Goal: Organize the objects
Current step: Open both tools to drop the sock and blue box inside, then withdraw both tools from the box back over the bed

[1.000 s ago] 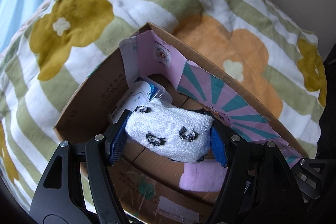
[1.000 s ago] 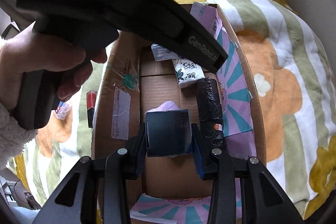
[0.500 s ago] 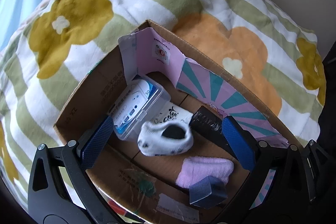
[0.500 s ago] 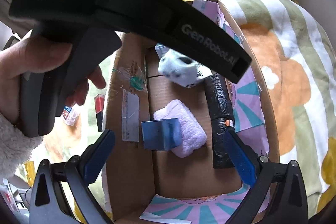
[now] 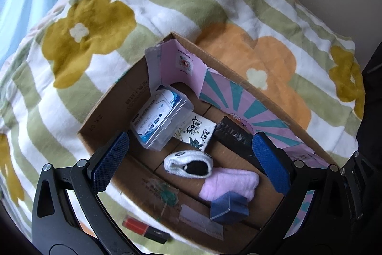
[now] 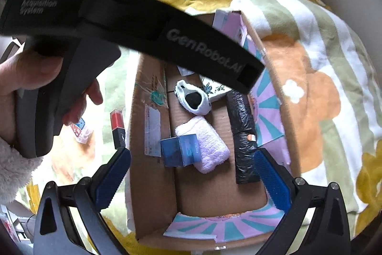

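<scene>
A: So, what lies under everything?

B: A fleece blanket [image 5: 167,4] with green stripes and mustard and orange flowers covers the bed, and an open cardboard box [image 5: 112,111] sits on it, two inner walls lined with a pink and teal sunburst sheet [image 5: 241,99].

A: And inside the box?

B: At the far end a clear plastic case [image 5: 162,121] leans against the wall, a white tissue pack [image 5: 198,130] with black calligraphy just beside it. A long black-wrapped bundle [image 6: 243,135] lies along the sunburst side. Near the middle a white sock [image 5: 188,164] with black spots rests on the box floor, touching a pink fluffy towel [image 5: 231,181]. A small blue box [image 5: 229,207] sits tilted at the towel's near end.

A: Anything outside?

B: A red and black lipstick [image 5: 145,231] lies on the blanket just beside the box wall.

A: How do the claws stand?

B: The left gripper [image 5: 191,154] hangs above the sock with its blue pads spread wide and nothing between them; its jaws have just been opening. The right gripper [image 6: 193,178] is likewise spread wide above the blue box, also freshly opened, touching nothing. A hand [image 6: 31,78] in a fluffy sleeve grips the left tool's handle
</scene>
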`<act>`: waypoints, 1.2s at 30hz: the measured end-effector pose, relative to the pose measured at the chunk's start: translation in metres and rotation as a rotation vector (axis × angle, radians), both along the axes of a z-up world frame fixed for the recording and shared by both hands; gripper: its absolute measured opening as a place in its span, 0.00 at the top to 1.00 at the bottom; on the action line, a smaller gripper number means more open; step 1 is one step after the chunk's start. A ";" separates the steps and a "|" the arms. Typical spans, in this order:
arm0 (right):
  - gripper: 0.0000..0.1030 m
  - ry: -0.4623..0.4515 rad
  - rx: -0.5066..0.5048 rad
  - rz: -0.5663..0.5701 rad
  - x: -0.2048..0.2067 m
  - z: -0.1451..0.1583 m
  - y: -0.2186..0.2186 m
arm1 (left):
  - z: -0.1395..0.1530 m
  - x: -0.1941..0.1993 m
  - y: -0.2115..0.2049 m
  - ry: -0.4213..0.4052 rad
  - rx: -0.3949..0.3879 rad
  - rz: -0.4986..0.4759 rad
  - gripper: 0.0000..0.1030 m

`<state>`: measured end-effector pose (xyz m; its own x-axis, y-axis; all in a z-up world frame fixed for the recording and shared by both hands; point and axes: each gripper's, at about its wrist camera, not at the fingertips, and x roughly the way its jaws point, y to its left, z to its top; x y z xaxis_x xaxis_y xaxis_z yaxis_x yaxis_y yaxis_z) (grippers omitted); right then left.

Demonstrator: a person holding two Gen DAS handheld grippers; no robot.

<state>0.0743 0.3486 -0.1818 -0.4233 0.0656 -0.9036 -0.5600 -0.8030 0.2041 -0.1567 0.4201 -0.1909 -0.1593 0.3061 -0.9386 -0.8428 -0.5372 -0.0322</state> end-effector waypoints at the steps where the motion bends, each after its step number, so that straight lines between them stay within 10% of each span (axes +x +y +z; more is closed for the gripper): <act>1: 0.00 0.002 0.006 0.001 0.001 0.005 0.000 | 0.005 0.002 -0.002 0.003 0.005 0.002 0.00; 19: 0.00 0.085 0.090 0.111 -0.014 0.115 -0.044 | 0.149 0.027 -0.132 0.125 0.122 0.266 0.00; 36: 0.00 0.171 0.088 0.229 -0.045 0.170 -0.138 | 0.203 0.095 -0.345 0.229 0.157 0.629 0.00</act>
<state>0.0297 0.2105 -0.0123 -0.5814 0.0262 -0.8132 -0.3261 -0.9232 0.2034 -0.0618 0.0756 0.0123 -0.5405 0.2198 -0.8121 -0.3670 -0.9302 -0.0075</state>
